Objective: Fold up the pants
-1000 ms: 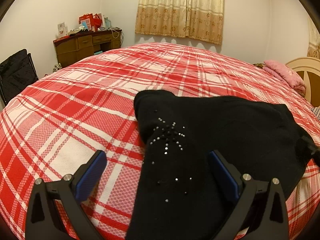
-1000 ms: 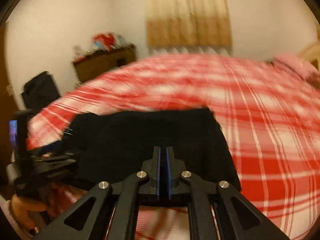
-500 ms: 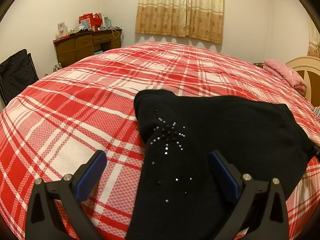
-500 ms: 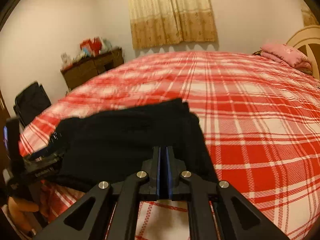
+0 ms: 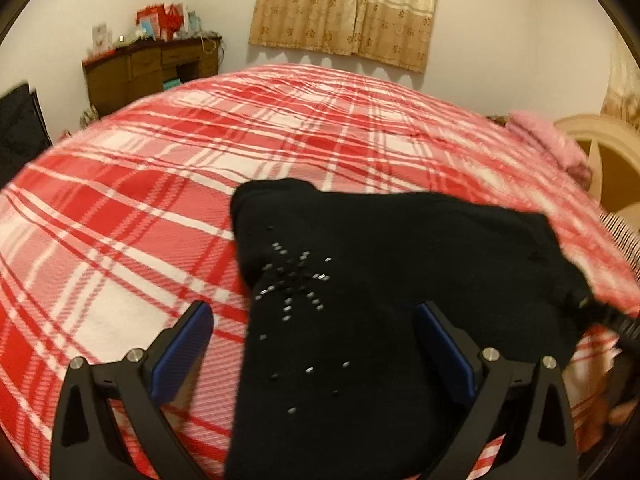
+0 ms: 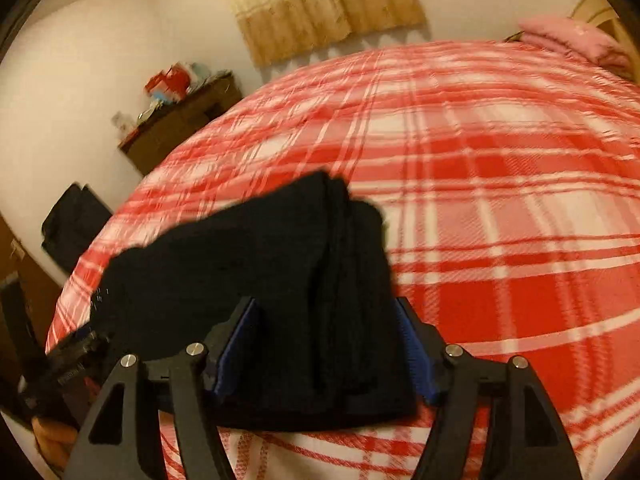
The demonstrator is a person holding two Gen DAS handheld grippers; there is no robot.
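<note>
Home bedroom — plaid-covered bed, curtains, wooden desk

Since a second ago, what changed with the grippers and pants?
The right gripper, shut a second ago, is opening its jaws; the folded pants lie between them, and its view has swung and rolled. The left gripper stays open over the pants. The pants lie as before on the bed.

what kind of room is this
Most likely a home bedroom: a large bed under a red plaid bedspread, a wooden desk against the wall, and drawn curtains behind it.
</note>
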